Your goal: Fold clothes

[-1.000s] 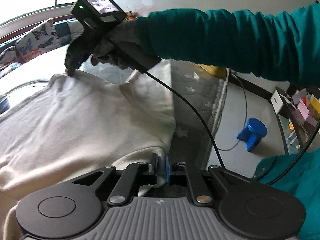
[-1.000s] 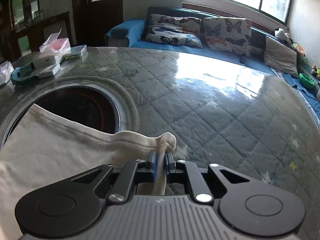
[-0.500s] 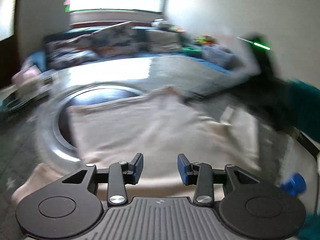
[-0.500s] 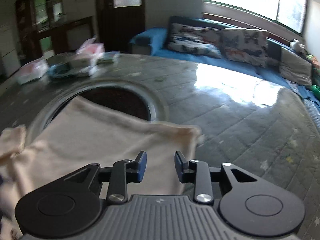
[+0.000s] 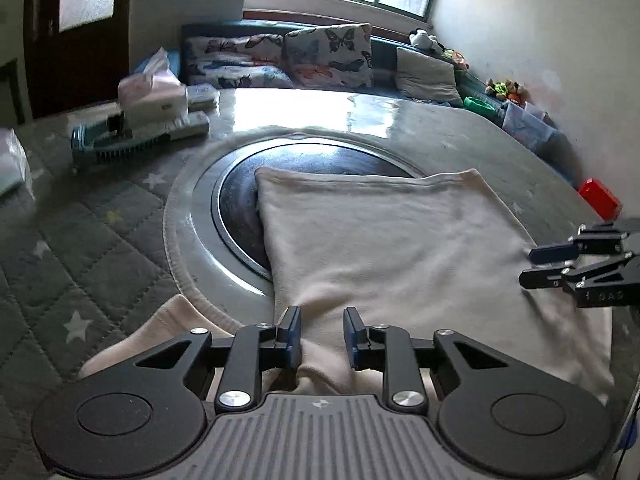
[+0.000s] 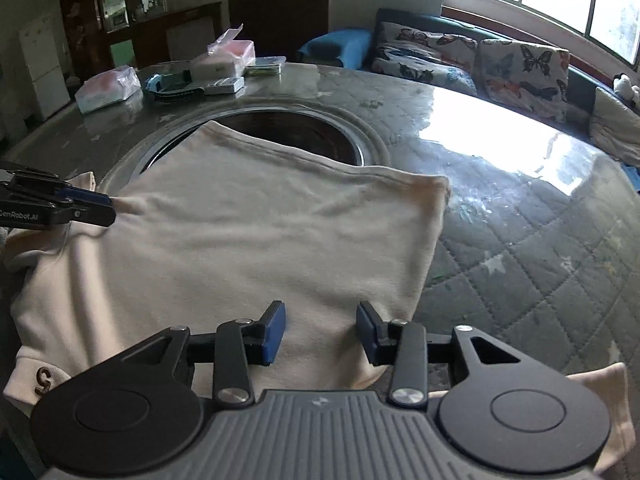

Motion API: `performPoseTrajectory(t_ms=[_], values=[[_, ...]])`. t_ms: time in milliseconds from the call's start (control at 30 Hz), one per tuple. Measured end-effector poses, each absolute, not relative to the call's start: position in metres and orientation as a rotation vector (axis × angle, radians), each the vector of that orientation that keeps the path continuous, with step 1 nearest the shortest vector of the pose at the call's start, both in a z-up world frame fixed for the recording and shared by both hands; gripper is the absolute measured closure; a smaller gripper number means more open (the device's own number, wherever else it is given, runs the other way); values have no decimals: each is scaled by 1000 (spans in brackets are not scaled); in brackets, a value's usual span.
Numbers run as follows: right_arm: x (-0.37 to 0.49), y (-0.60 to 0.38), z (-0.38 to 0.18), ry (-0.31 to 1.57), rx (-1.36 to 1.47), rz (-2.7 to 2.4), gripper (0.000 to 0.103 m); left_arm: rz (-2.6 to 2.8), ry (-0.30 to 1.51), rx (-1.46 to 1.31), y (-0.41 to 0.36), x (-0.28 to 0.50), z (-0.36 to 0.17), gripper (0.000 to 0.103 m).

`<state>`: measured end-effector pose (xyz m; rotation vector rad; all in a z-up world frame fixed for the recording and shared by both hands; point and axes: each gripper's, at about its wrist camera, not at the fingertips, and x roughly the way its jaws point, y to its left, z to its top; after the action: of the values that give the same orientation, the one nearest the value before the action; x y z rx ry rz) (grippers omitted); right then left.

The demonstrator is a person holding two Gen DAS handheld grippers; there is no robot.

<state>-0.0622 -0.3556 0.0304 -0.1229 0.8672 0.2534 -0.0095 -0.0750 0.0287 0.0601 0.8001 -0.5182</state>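
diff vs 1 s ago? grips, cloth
Both grippers let go: a second ago each was clamped on an edge of the cream garment. Now the right gripper is opening with nothing pinched; the left gripper is closing again around a raised ridge of cloth, pads not pressing yet. The folded-over panel now lies flat. Unchanged: the table and its clutter.

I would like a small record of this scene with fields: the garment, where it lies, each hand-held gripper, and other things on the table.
garment: cream garment, folded, lying flat
surface: quilted grey table cover; far edge of garment over the round dark inset
left hand-held gripper: jaws closing, a ridge of cloth between them, not yet pinched
right hand-held gripper: jaws opening, above the cloth, holding nothing
other things: tissue packs, boxes
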Motion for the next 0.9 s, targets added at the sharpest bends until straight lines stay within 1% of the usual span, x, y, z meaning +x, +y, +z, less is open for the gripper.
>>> performPoseTrajectory(t_ms=[233,500,733,900], values=[[-81,-335,40,857,-174,346,63,-627,765,177,-86,-49,38,76],[-114,-296,38,849,-252,477,63,-689,751,328,-101,-84,24,76],[-140,-278,34,845,-346,535,63,-693,746,374,-90,-94,25,76],[-144,-280,41,825,-326,550,63,-697,752,379,-84,-95,26,75]])
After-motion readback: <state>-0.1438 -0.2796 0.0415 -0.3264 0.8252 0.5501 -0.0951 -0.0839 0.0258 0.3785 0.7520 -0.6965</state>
